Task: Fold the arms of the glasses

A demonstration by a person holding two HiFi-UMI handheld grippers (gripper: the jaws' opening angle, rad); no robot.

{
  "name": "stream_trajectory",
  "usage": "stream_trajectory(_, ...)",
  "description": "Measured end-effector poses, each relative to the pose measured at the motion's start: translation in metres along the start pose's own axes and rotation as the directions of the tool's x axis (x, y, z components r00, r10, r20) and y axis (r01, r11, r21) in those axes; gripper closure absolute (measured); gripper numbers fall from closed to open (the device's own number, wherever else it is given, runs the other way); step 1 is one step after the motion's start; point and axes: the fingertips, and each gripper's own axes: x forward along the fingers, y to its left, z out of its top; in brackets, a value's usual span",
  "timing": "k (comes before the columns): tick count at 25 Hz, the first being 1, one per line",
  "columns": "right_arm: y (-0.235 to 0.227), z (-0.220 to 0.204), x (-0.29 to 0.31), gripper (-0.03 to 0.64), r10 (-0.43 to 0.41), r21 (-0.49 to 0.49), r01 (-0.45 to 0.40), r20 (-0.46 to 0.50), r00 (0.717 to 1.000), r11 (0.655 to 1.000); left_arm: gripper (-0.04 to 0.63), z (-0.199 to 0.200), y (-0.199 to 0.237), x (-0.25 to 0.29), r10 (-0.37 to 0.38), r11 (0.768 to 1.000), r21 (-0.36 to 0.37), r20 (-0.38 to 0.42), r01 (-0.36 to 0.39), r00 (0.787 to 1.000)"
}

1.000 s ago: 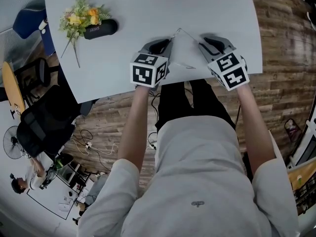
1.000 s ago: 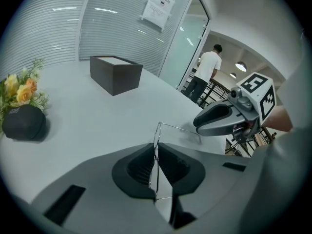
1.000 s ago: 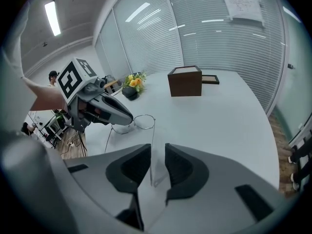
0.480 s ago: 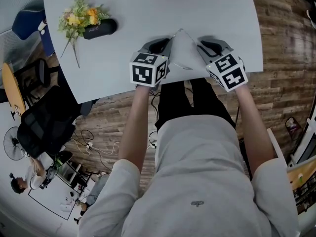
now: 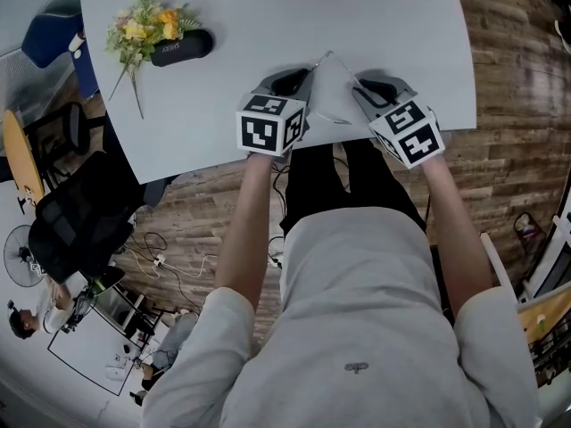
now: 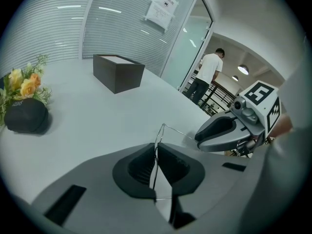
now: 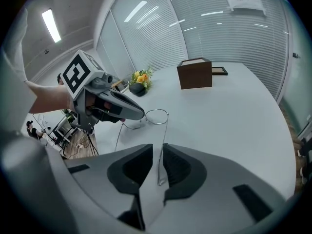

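Thin wire-rimmed glasses [image 5: 326, 55] hang just above the white table [image 5: 268, 25] near its front edge, between my two grippers. My left gripper [image 6: 156, 162] is shut on the front of the frame [image 6: 156, 147]; its jaws have just been closing, with the wire between them. One arm of the glasses [image 7: 164, 140] runs back between the jaws of my right gripper [image 7: 158, 167]. Those jaws have just been closing too, but a gap still shows and the arm rests only along the right-hand pad. In the head view my left gripper [image 5: 303, 74] and my right gripper [image 5: 361, 86] flank the glasses.
A black case [image 5: 181, 49] with a small bunch of flowers [image 5: 143, 29] lies at the table's far left. A dark box [image 7: 195, 73] stands at the far side. The table's front edge runs right under both grippers. A person [image 6: 207, 77] stands beyond a glass door.
My right gripper has edged a little towards the left one and its jaws have narrowed round the arm of the glasses. The left gripper has stayed put.
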Motion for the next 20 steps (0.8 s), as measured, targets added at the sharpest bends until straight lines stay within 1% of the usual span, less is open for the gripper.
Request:
stream_trajectory(15,0.01,-0.003,0.005,0.551,0.033,0.009,-0.033,-0.005,0.999,0.999,0.561,-0.002,-0.003,0.001,0.001,1.0,-0.028,0.004,0.0,1.0)
stream_trajectory(20,0.018,-0.004,0.008,0.551,0.058,0.01,-0.058,-0.007,0.998,0.998,0.561,-0.003,-0.008,0.002,-0.009,1.0,-0.028,0.0,0.009,1.0)
